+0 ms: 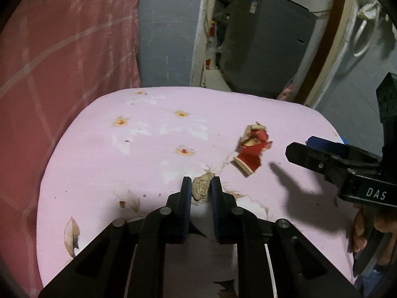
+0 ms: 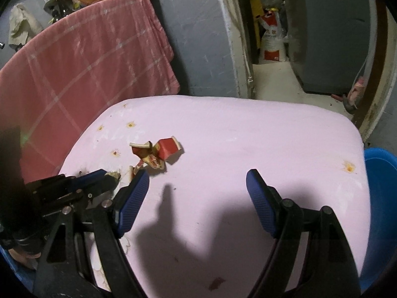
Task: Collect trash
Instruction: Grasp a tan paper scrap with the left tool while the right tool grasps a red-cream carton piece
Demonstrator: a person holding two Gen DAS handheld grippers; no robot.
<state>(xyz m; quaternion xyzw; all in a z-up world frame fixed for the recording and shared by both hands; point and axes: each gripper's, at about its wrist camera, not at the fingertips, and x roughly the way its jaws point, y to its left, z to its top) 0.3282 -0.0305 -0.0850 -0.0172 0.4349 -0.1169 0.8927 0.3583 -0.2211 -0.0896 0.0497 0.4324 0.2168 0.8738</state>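
Note:
A crumpled beige paper wad (image 1: pixel 201 190) lies on the pink flowered tablecloth (image 1: pixel 139 154), and my left gripper (image 1: pixel 201 181) is shut on it, a blue pad pressing each side. The right wrist view shows this same wad (image 2: pixel 114 174) at the tip of the left gripper (image 2: pixel 109 175). A crushed red paper cup (image 1: pixel 253 149) lies loose to the right and farther back; in the right wrist view the cup (image 2: pixel 156 154) is just beyond the left fingertip of my right gripper (image 2: pixel 197 173). The right gripper stands wide open above bare cloth with nothing between its pads.
A pink checked towel (image 2: pixel 82 57) hangs behind the table on the left. A blue tub (image 2: pixel 379 186) sits beside the table's right edge. Past the far edge a doorway opens to a grey appliance (image 1: pixel 263 47) and bags. A person's hand (image 1: pixel 364 228) holds the right gripper (image 1: pixel 301 146).

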